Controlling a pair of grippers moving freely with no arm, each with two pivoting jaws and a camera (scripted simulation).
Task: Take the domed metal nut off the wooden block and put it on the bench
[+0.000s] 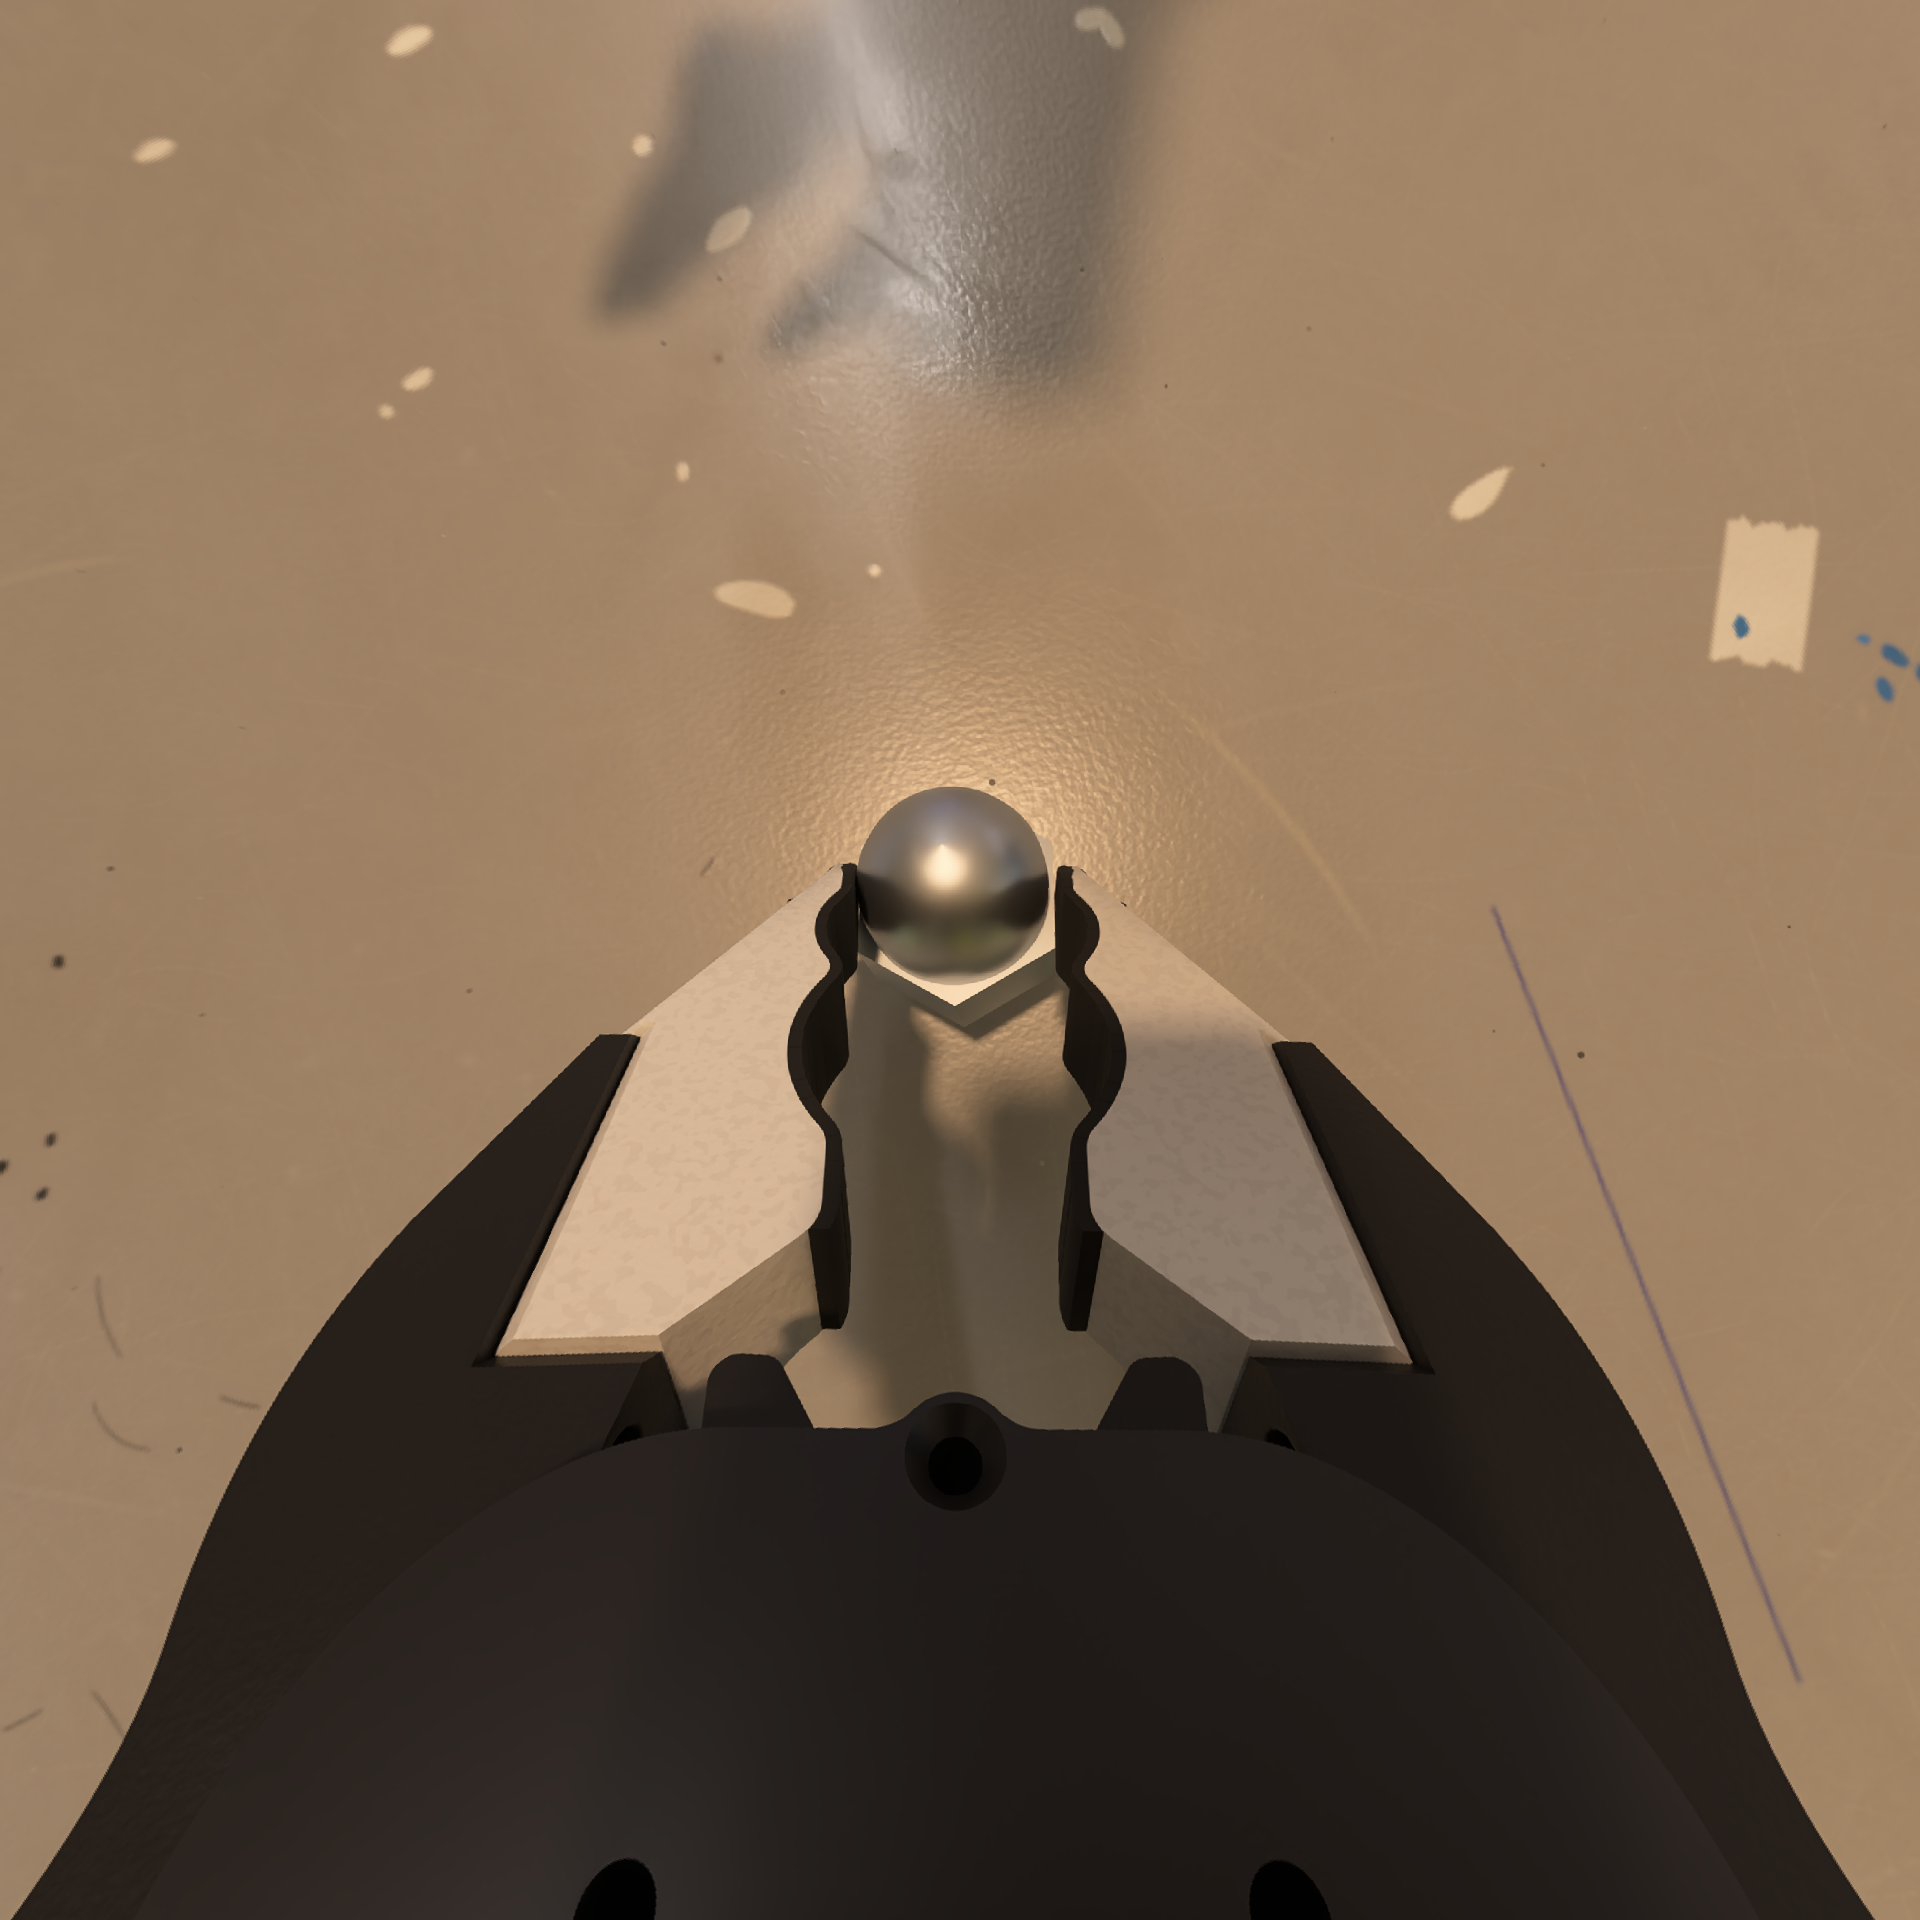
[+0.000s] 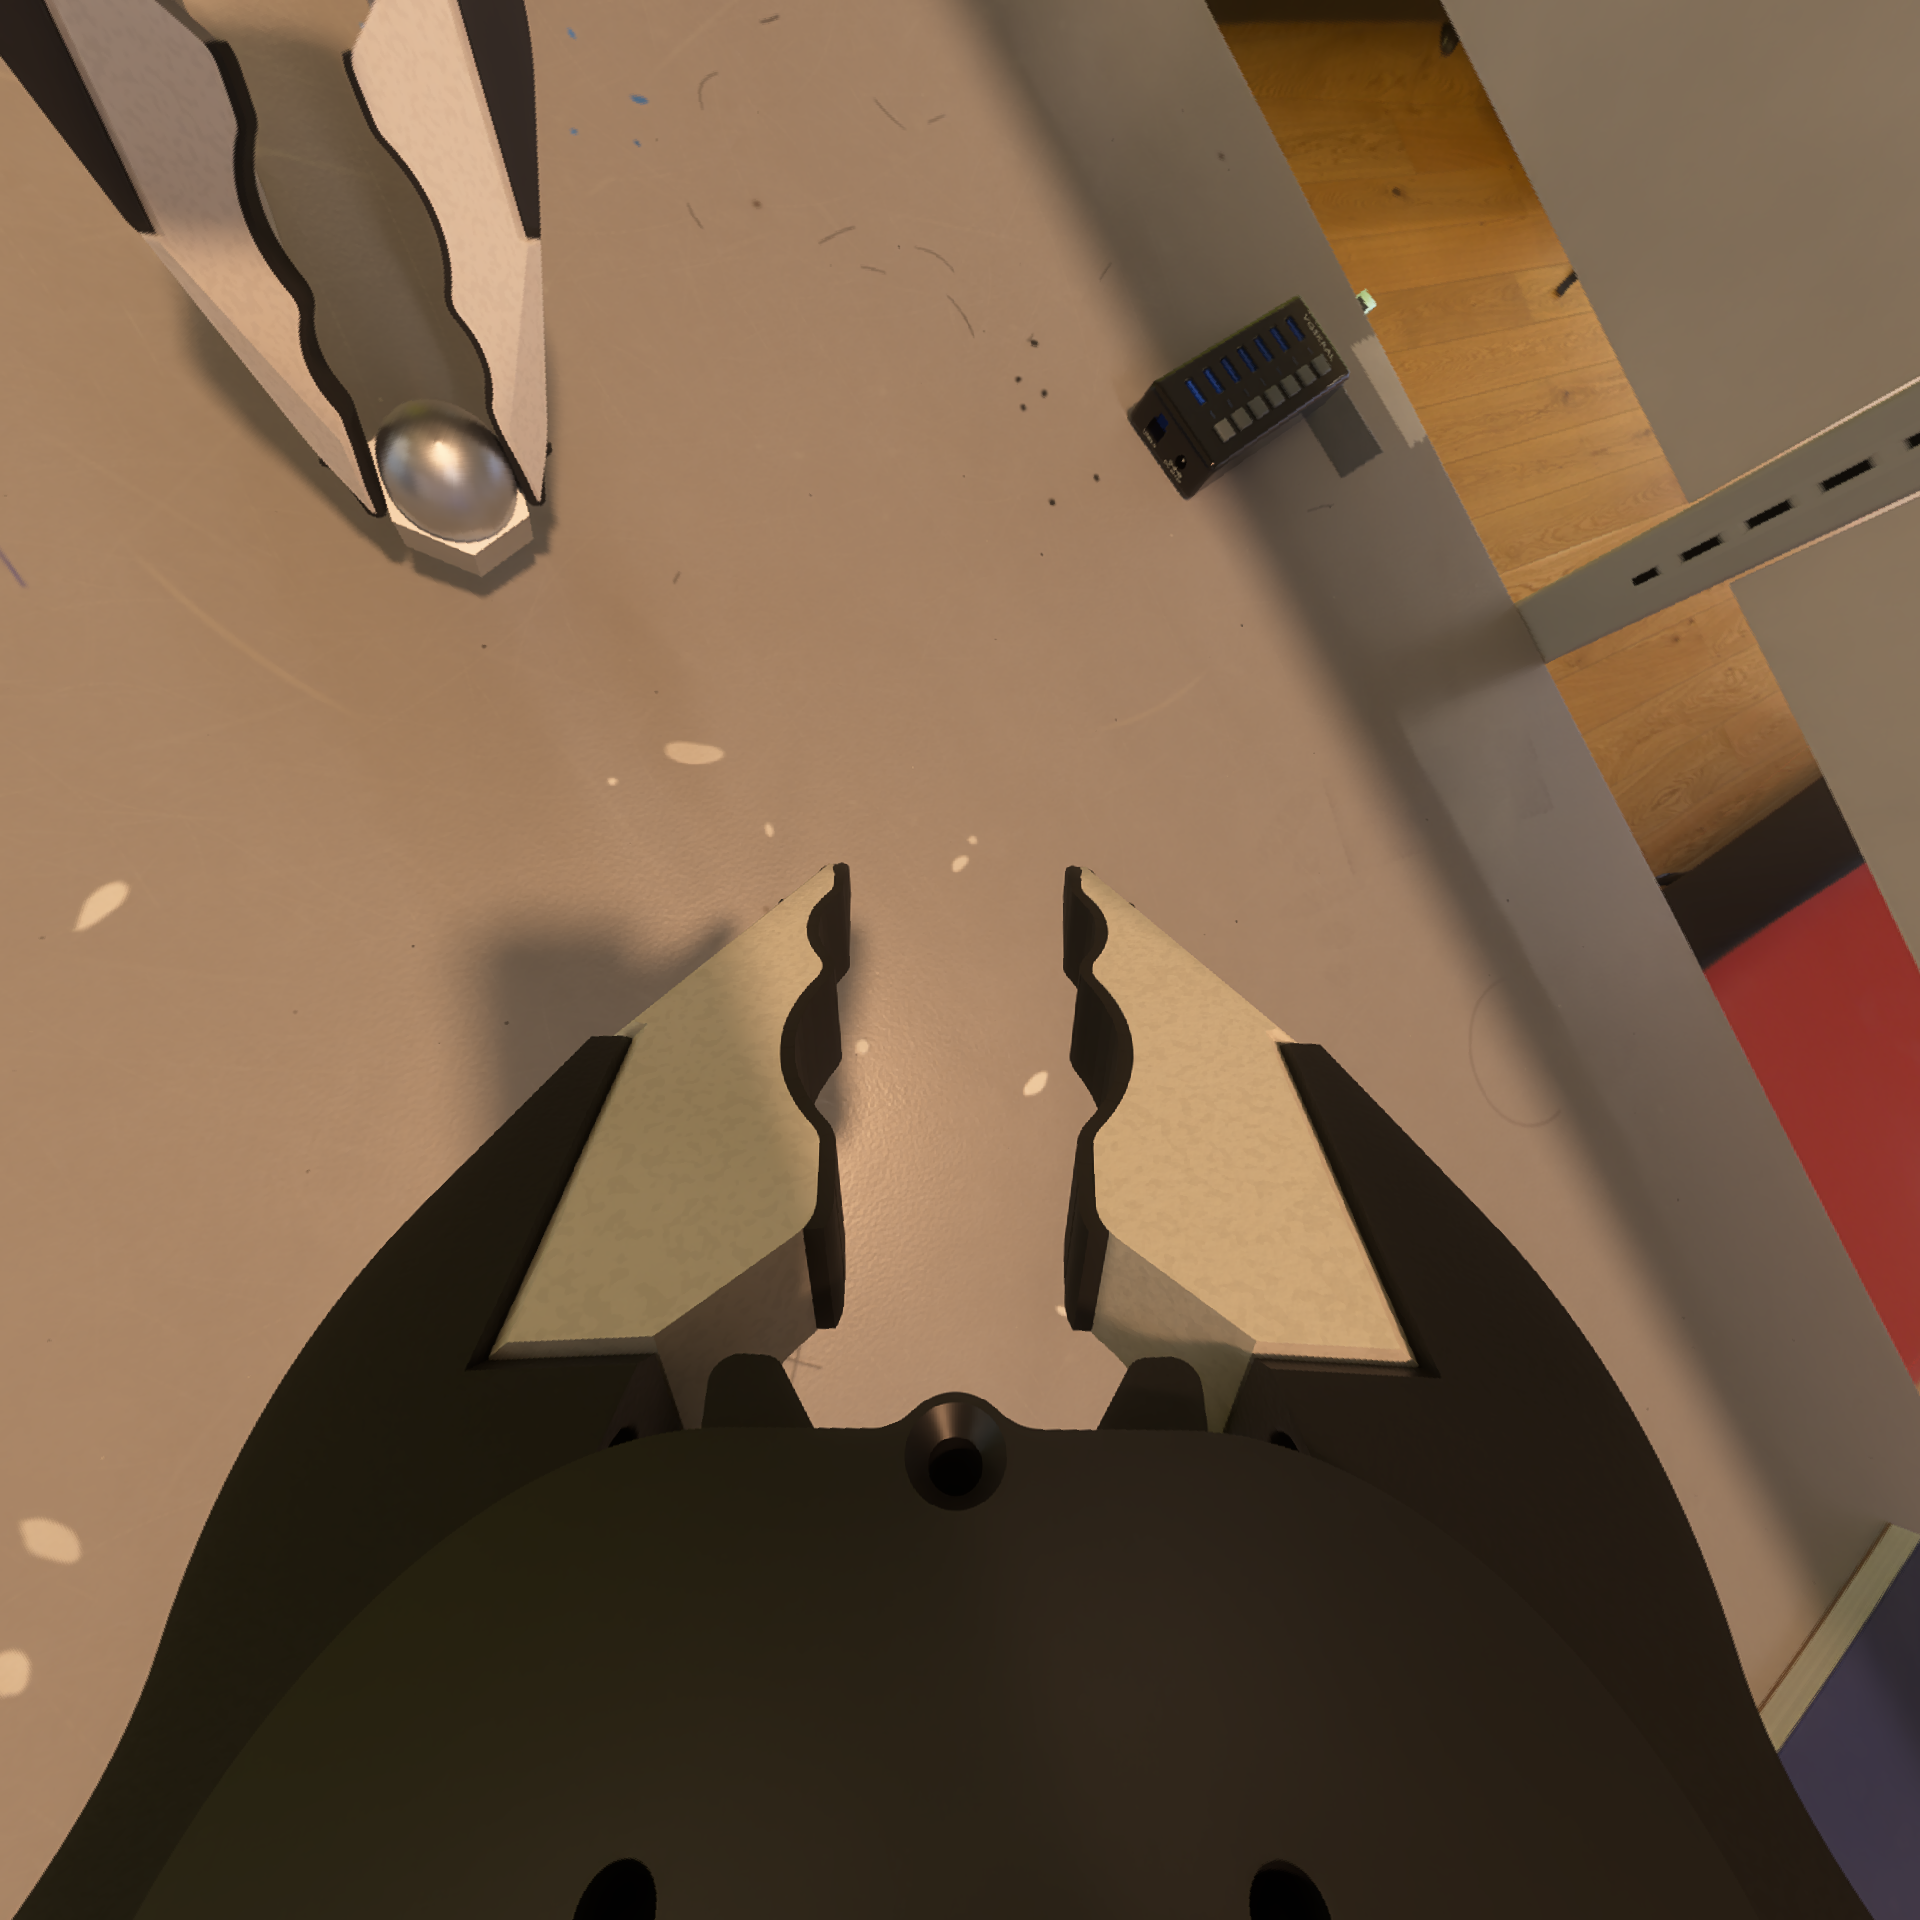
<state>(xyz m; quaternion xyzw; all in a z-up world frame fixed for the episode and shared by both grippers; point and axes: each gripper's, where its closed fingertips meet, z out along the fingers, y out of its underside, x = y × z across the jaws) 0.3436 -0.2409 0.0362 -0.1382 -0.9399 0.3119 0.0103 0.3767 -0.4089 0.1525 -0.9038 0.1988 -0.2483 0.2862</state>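
Observation:
The domed metal nut point(image 1: 951, 894) is a shiny dome on a pale hex base. My left gripper point(image 1: 956, 883) is shut on the nut, one fingertip on each side, low over the tan bench point(image 1: 416, 727). I cannot tell whether the nut touches the bench. In the right wrist view the left gripper point(image 2: 457, 490) and the nut point(image 2: 447, 468) show at the upper left. My right gripper point(image 2: 956, 883) hangs over the bench point(image 2: 935, 623) with its jaws apart and nothing between them. No wooden block is in view.
A black box with a row of blue ports point(image 2: 1242, 400) lies near the bench's right edge. Beyond that edge are a wooden floor point(image 2: 1455, 260), a grey slotted rail point(image 2: 1766, 509) and a red mat point(image 2: 1849, 1091). A strip of tape point(image 1: 1763, 594) is stuck to the bench.

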